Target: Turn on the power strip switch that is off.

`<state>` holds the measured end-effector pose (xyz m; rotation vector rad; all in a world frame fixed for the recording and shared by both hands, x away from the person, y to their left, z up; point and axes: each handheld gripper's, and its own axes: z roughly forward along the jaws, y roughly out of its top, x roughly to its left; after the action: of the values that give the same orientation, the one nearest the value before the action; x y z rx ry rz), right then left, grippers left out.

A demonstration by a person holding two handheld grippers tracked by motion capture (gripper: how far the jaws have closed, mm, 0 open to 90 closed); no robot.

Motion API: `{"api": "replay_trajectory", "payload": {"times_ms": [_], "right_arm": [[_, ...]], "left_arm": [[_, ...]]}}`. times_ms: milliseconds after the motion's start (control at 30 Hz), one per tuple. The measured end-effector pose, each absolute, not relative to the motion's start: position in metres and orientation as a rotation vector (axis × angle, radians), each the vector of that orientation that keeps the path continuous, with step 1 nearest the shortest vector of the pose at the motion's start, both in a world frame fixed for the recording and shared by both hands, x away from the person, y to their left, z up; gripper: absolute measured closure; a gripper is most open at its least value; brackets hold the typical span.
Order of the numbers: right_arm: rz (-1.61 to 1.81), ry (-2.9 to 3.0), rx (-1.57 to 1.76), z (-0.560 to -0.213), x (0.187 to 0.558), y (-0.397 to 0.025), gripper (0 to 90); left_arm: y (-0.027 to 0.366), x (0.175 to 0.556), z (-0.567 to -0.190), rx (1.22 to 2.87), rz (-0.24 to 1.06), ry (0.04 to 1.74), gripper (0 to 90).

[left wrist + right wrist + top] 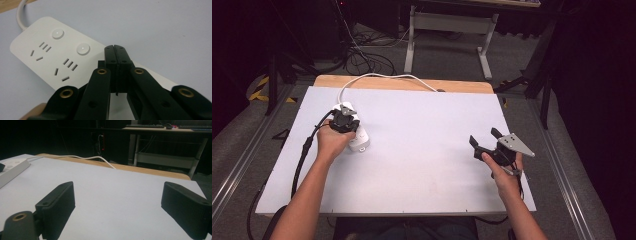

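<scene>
Resting on the white power strip (pixel 357 134), the left gripper (pixel 344 119) is seen with its two black jaws pressed tight together and nothing held between them. In the left gripper view, the closed tips of the left gripper (pixel 115 47) are placed over the strip's top, just past the second round button (pixel 83 48). Ahead of the tips and to their left, another round button (pixel 57 33) and two sets of plug holes (pixel 65 65) are seen on the power strip (pixel 32 42). Some faint raised marks are found near the strip's far end, but they are too small to be read, and no brand or writing can be made out. A white cord (pixel 384 76) is led from the far end of the strip, away from the left gripper, across the wooden edge of the table (pixel 462 86). The right gripper (pixel 482 141) is held well apart from the strip, low over the white sheet (pixel 422 150), with its jaws spread wide and nothing between them. From the right gripper view, the strip (pixel 11 171) is seen far off to the left of its jaws, and the cord (pixel 82 158) is seen ahead. The table top is covered by the white sheet, and it is bare around the right gripper. Beyond the table, a grey floor (pixel 442 55), a white desk frame (pixel 452 30) and a tangle of dark cables (pixel 362 57) are seen in a dim room.
</scene>
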<state>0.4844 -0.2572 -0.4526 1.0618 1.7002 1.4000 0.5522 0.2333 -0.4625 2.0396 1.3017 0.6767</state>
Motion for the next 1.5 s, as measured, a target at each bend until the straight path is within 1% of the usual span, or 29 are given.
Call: {"api": "replay_trajectory", "payload": {"times_ms": [100, 200, 300, 367, 567, 633, 833, 967, 1033, 1267, 1367, 1433, 1500], "right_arm": [[1.400, 1.704, 1.060, -0.453, 0.484, -0.257, 12.1], [1.400, 1.706, 1.060, -0.453, 0.485, -0.257, 12.1], [1.401, 1.706, 1.060, -0.453, 0.486, -0.257, 12.1], [1.401, 1.705, 1.059, -0.453, 0.486, -0.257, 12.1], [1.402, 1.706, 1.058, -0.453, 0.487, -0.257, 12.1], [1.402, 1.706, 1.058, -0.453, 0.487, -0.257, 12.1], [1.404, 1.712, 1.053, -0.454, 0.488, -0.255, 12.1], [1.399, 1.717, 1.058, -0.454, 0.489, -0.254, 12.1], [1.400, 1.718, 1.057, -0.454, 0.489, -0.254, 12.2], [1.400, 1.719, 1.056, -0.454, 0.490, -0.255, 12.4], [1.399, 1.721, 1.055, -0.454, 0.490, -0.254, 12.4], [1.399, 1.724, 1.054, -0.454, 0.490, -0.253, 12.5], [1.398, 1.722, 1.054, -0.454, 0.491, -0.253, 12.5]], "left_arm": [[0.234, 0.551, -0.465, 2.016, 0.699, 1.288, 89.9], [0.236, 0.551, -0.465, 1.986, 0.679, 1.293, 89.8], [0.240, 0.550, -0.464, 1.969, 0.643, 1.288, 86.1], [0.241, 0.549, -0.464, 1.962, 0.646, 1.288, 85.4], [0.250, 0.542, -0.455, 1.839, 0.669, 1.282, 84.9], [0.252, 0.538, -0.450, 1.817, 0.668, 1.269, 82.9], [0.257, 0.517, -0.433, 1.704, 0.684, 1.210, 80.2], [0.263, 0.506, -0.422, 1.622, 0.694, 1.202, 76.1], [0.264, 0.504, -0.420, 1.606, 0.698, 1.198, 73.9], [0.269, 0.484, -0.417, 1.567, 0.729, 1.176, 58.5], [0.273, 0.474, -0.414, 1.538, 0.743, 1.133, 54.3], [0.275, 0.467, -0.412, 1.522, 0.762, 1.107, 50.5], [0.278, 0.459, -0.413, 1.503, 0.827, 1.075, 44.4]]}}
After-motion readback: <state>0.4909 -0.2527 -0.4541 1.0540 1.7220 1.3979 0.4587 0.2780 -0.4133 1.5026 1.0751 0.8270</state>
